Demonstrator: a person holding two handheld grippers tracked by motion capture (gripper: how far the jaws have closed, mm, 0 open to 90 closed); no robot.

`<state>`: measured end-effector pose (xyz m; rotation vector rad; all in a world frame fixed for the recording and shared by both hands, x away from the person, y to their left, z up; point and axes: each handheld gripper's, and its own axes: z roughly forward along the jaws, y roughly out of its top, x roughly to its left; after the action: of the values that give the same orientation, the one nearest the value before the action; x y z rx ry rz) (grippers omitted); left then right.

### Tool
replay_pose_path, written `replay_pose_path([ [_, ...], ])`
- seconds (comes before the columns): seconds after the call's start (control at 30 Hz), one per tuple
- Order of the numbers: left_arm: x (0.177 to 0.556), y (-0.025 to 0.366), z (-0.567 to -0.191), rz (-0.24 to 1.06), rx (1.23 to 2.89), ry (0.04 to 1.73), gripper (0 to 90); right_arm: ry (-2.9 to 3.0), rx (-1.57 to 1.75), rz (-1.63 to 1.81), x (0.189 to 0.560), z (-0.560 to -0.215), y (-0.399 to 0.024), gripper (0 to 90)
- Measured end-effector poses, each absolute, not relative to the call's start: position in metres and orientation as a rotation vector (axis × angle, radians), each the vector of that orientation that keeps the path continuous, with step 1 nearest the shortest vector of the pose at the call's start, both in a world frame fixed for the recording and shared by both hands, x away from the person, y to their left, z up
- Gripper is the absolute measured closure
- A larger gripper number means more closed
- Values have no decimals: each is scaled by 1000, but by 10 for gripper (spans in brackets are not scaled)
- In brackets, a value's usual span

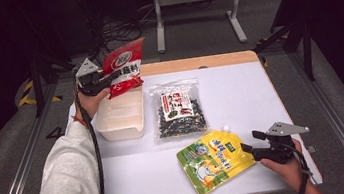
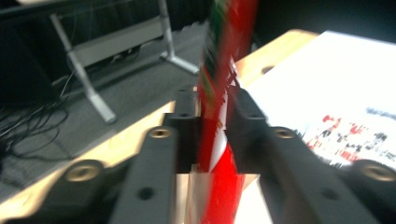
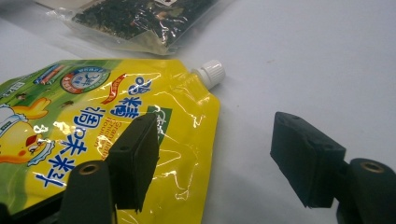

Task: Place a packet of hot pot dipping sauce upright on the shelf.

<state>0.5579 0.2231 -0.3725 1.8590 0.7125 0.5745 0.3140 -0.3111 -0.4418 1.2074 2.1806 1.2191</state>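
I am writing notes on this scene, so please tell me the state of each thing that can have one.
Red plastic packet: upright, between the left tongs, above the bin.
Cream plastic bin: looks empty.
Clear bag of dark dried food: lying flat.
Yellow spouted pouch: lying flat, white cap on.
Right tongs: open, one pad over the pouch edge.

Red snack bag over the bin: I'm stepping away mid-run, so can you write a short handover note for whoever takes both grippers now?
Left gripper: holds the red printed plastic bag upright above the cream plastic bin, which looks empty; whether the pads still press is unclear.
Right gripper: open, empty, low beside the yellow spouted pouch lying flat at the table's near edge.
Clear bag of dark dried food lies mid-table.
Done: red bag lifted to the bin.
Left: probably drop it in, then perhaps the other two packs.
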Motion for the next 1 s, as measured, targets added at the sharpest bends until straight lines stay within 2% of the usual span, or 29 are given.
replay_pose_path([
  [0.1,556,224,-381,568,1926,718,714,2189,1203,1220,314,-442,-310,323],
  [0.2,557,222,-391,598,2035,735,751,2198,1200,1221,315,-442,-308,320],
  [0.3,559,228,-396,591,2004,755,788,2204,1197,1219,315,-442,-307,320],
  [0.67,566,230,-403,574,2030,771,816,2227,1198,1209,317,-445,-304,314],
  [0.83,565,228,-402,588,2021,791,743,2240,1202,1204,318,-447,-303,310],
  [0.9,561,235,-397,583,1947,823,628,2244,1195,1206,319,-446,-302,309],
  [0.93,558,239,-395,572,1917,798,643,2244,1193,1207,318,-446,-302,309],
  [1.0,552,244,-389,586,1911,767,726,2244,1191,1211,318,-445,-302,309],
])
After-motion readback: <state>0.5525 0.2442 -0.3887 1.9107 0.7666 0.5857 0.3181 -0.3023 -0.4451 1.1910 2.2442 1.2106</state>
